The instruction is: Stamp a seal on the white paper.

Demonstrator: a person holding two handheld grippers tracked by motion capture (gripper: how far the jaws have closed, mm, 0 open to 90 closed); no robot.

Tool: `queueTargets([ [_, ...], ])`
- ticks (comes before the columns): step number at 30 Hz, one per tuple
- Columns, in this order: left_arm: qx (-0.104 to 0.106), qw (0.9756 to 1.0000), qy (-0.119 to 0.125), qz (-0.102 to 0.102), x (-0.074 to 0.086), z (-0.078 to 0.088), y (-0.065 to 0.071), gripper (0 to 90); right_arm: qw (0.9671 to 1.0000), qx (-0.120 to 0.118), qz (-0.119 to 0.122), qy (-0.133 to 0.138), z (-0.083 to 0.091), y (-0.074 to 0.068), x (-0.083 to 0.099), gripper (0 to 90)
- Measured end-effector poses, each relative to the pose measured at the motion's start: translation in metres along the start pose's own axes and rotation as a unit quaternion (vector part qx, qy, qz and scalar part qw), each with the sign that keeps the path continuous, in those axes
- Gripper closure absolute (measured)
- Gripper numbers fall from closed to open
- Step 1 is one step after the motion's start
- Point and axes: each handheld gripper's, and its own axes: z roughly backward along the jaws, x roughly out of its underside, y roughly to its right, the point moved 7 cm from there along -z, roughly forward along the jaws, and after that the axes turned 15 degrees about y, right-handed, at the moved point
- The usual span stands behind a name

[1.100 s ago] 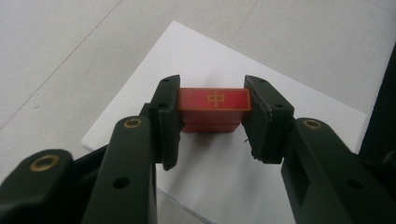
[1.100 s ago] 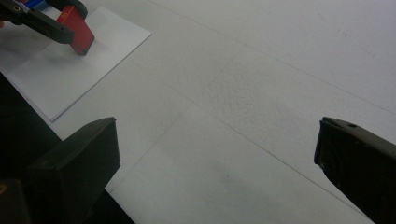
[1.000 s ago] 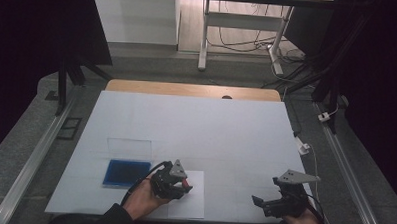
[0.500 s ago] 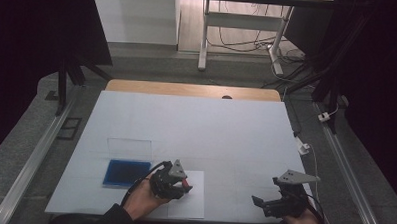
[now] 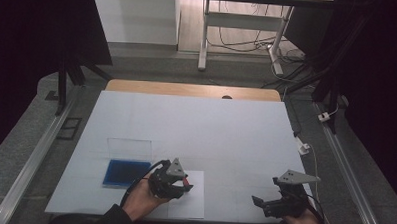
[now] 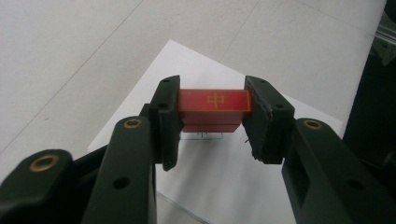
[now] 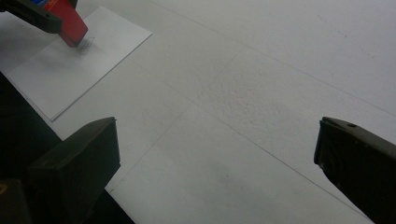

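1. Over the white paper sheet [image 6: 219,182], our left claw [image 6: 212,119] clamps the red stamp [image 6: 214,106] against it; we judge the imprint under way.
2. Right claw [image 7: 215,154] gapes empty; lifting remains.

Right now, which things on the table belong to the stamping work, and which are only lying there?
In use:
- red stamp, clamped in the left gripper
- white paper, under the stamp
- blue ink pad, probably

Lying about:
- clear lid behind the pad
- right gripper, jaws open, holding nothing
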Motion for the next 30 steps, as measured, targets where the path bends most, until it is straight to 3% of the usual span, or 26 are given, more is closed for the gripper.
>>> queueTargets([
  [30, -0.014, 0.9990, 0.033, 0.027, -0.003, 0.046, -0.014, 58.6, 1.0000, -0.002, 0.001, 0.005, 0.001, 0.000, 0.000, 0.3],
])
